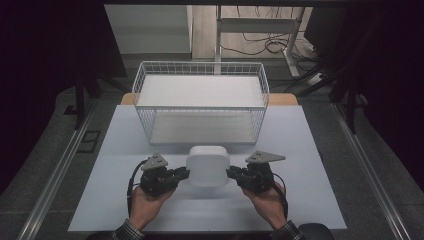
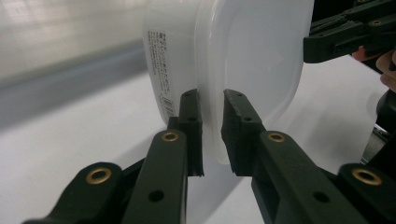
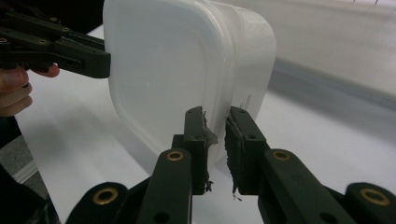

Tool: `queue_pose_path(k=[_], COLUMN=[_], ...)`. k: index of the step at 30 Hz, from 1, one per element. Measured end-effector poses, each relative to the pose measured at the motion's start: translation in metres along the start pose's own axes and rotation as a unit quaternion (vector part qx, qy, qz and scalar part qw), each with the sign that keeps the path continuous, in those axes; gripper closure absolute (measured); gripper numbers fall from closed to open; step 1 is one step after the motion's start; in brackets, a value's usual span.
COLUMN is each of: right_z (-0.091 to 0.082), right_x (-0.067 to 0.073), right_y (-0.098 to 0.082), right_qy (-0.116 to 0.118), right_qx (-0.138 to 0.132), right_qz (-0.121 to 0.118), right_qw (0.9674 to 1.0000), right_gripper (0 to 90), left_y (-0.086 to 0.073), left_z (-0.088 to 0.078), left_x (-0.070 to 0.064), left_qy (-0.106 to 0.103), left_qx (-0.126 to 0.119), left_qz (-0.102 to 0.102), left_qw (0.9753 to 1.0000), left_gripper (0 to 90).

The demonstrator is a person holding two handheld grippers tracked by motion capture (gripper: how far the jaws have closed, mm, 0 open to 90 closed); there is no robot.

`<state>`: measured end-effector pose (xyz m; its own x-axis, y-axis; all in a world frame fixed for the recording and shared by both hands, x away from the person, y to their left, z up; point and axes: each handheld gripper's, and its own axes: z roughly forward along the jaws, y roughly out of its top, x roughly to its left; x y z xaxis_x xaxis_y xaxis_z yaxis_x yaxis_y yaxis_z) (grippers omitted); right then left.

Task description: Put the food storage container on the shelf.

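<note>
So there's a white plastic tub with its lid on, sitting mid-worktop right in front of a wire basket. Both claws have it by opposite sides. The left claw is pinching the lid rim on the tub's left edge; in the left gripper view the two jaws sit either side of that thin lip with just the plastic between them. The right claw does the same on the right edge, jaws closed onto the rim. Makes sense to grab it like that: the body's too wide for one claw, and the lip is the only thin bit to bite. Two-sided hold keeps it level too. Can't quite tell if it's resting on the worktop or lifted a hair. My guess is it's headed for the basket, which looks empty.
</note>
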<state>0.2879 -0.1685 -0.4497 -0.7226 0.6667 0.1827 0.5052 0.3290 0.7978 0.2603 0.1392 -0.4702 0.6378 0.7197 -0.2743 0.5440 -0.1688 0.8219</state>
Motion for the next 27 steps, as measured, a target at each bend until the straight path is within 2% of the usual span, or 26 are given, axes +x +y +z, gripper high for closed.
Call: queue_pose_path(k=[4,7,12,21,27], right_z=[-0.003,-0.008,-0.007,0.019,0.039], right_x=[-0.001,-0.001,-0.004,-0.018,-0.03], right_y=[0.013,0.029,0.038,0.042,0.049], right_qy=[-0.002,-0.004,-0.007,-0.009,-0.023], right_qx=[-0.014,-0.03,-0.035,-0.029,-0.029], right_qz=[-0.013,-0.023,-0.027,-0.028,-0.033], right_qw=[0.9998,0.9993,0.999,0.9991,0.9987], right_gripper=[78.1,78.1,78.1,78.0,77.9], left_y=[0.013,0.028,0.033,0.032,0.038], left_z=[-0.004,-0.009,-0.006,0.01,0.025], left_x=[0.0,0.001,0.007,0.03,0.052], left_qy=[0.008,0.012,0.012,0.02,0.023], left_qx=[-0.011,-0.021,-0.023,-0.019,-0.021], left_qz=[0.006,0.008,0.006,-0.012,-0.018], left_qw=[0.9999,0.9997,0.9996,0.9995,0.9993], left_gripper=[78.6,78.6,78.6,78.5,78.3])
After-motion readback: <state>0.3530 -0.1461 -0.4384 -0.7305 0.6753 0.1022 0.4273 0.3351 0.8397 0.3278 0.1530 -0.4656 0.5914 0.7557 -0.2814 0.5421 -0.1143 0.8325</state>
